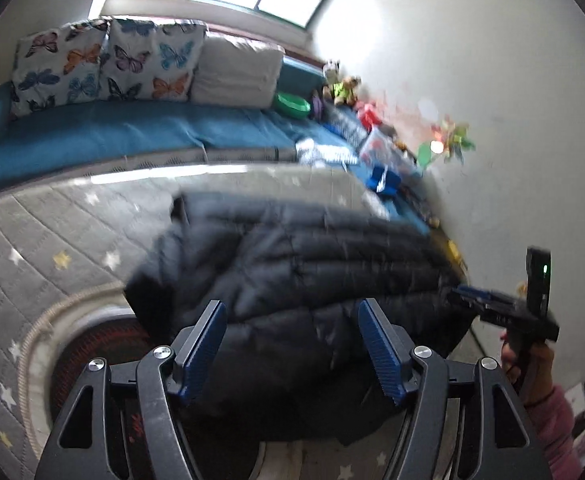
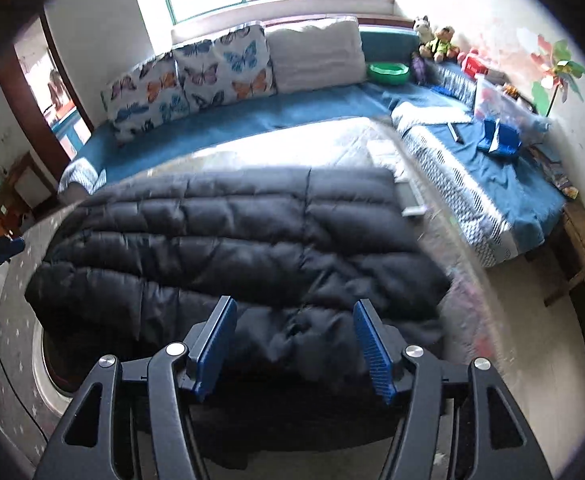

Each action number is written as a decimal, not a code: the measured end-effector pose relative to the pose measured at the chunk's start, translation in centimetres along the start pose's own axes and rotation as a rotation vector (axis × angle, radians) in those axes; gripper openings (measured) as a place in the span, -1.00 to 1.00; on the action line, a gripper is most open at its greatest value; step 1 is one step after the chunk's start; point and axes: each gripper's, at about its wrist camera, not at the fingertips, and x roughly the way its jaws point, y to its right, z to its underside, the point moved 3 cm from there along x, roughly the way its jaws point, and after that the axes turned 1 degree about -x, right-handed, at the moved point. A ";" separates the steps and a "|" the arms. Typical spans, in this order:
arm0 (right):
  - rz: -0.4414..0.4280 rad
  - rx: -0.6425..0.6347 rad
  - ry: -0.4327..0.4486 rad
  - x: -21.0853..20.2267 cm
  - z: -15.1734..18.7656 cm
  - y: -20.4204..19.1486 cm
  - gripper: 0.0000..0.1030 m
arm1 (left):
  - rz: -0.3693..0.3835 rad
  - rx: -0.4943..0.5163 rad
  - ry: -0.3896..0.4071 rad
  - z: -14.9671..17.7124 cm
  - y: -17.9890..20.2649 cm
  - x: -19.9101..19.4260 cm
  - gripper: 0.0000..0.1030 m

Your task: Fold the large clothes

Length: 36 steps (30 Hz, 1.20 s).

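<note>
Fig.: black puffer jacket (image 2: pixel 236 248) on star-print mat (image 1: pixel 52 240), partly folded.
Both tongs, left (image 1: pixel 292 344) & right (image 2: pixel 294 344), wide, empty; further folds judged outstanding.

Jacket (image 2: pixel 228 248) lay on the quilt (image 1: pixel 52 232), both grippers near it, pillows (image 2: pixel 196 76) on the far bench, toys (image 2: pixel 436 42) far right.

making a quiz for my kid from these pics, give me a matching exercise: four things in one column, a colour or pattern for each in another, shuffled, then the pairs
Things:
1. puffer jacket
2. bowl
3. bench cover
4. cushions

Colours or patterns:
a. green
b. butterfly print
c. black
d. teal blue

Pairs: 1-c, 2-a, 3-d, 4-b
</note>
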 end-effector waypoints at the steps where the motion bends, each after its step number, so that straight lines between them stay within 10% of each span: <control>1: 0.008 0.009 -0.011 0.4 0.5 0.3 0.28 | -0.003 0.007 -0.021 0.7 0.0 0.9 0.39; 8: 0.066 0.013 -0.038 2.0 2.6 1.2 0.30 | -0.035 -0.031 -0.118 4.3 -1.8 5.4 0.37; 23: 0.090 -0.045 0.081 -3.6 7.1 -4.4 0.30 | -0.172 0.113 0.007 8.5 3.7 -2.3 0.42; 36: 0.097 -0.017 0.133 -7.0 12.1 -8.1 0.54 | -0.225 0.181 0.056 15.8 7.9 -8.7 0.99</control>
